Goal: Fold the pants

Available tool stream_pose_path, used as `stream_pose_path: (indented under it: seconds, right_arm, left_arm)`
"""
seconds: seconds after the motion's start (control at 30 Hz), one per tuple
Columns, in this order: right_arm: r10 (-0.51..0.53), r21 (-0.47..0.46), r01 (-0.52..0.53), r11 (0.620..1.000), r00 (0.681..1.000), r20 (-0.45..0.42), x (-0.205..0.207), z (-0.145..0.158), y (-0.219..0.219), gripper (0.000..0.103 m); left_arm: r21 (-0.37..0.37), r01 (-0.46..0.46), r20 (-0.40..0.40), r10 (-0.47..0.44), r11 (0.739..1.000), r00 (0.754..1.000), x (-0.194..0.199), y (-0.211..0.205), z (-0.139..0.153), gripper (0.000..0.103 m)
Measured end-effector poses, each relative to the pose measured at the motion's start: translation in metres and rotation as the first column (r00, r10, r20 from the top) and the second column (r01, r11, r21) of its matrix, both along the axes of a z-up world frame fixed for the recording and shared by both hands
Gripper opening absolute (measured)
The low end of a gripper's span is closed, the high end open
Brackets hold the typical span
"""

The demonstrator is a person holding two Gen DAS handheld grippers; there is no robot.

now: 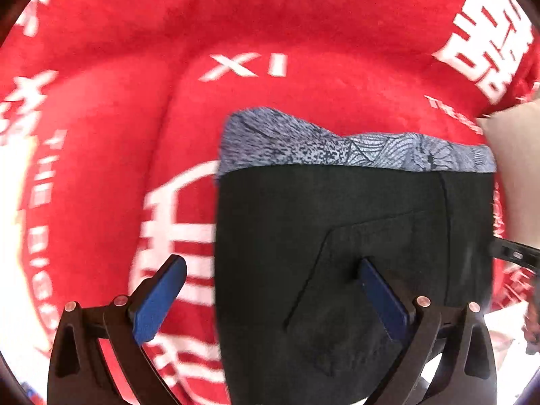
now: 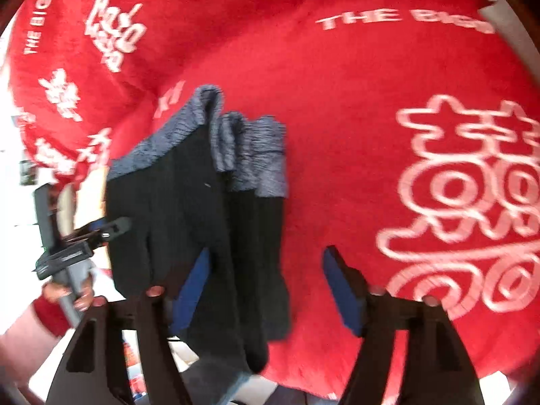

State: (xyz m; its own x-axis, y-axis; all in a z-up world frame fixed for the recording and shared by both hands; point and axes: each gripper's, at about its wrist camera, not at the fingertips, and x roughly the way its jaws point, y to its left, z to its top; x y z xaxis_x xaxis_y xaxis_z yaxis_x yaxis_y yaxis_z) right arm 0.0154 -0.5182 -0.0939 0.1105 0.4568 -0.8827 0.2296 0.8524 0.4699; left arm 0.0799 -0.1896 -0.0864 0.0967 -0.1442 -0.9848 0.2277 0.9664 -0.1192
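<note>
My left tool (image 1: 270, 290) and right tool (image 2: 266, 276) both gaped wide, gripping nothing, over folded black pants (image 1: 337, 236) on red blanket (image 1: 270, 27) reading "XI", "THE BIGDA".

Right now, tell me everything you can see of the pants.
The pants are black, soft-looking cloth with a grey-blue patterned band along the far edge and a stitched pocket outline. They lie folded into layers on the red blanket, the near end hanging past its edge. Both the left gripper and the right gripper are open, straddling the cloth; contact is unclear.
</note>
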Motion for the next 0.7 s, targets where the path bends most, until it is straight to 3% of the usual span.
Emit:
stream_pose_path:
  seconds: [0.13, 0.23, 0.43, 0.57, 0.7]
  right_arm:
    - [-0.004, -0.095, 0.0, 0.995, 0.999, -0.036, -0.012, 0.027, -0.004, 0.086]
    - [0.037, -0.15, -0.039, 0.988, 0.999, -0.016, -0.017, 0.052, 0.008, 0.103]
    - [0.11, -0.27, -0.102, 0.958, 0.994, 0.016, -0.027, 0.088, 0.051, 0.103]
    - [0.057, -0.278, -0.051, 0.959, 0.998, 0.013, -0.033, 0.099, 0.071, 0.103]
    - [0.022, -0.304, -0.016, 0.953, 1.0, 0.018, -0.042, 0.11, 0.09, 0.103]
  left_arm:
    - [0.081, -0.036, 0.025, 0.034, 0.996, 0.999, -0.017, -0.009, 0.031, 0.102]
    - [0.096, -0.053, 0.031, 0.051, 0.994, 0.998, -0.033, -0.019, 0.051, 0.102]
    - [0.116, -0.025, 0.068, 0.017, 0.993, 0.998, -0.054, -0.037, 0.081, 0.102]
    - [0.146, 0.038, 0.094, -0.052, 0.989, 0.994, -0.063, -0.045, 0.09, 0.102]
    - [0.166, 0.032, 0.08, -0.046, 0.986, 0.996, -0.075, -0.035, 0.099, 0.102]
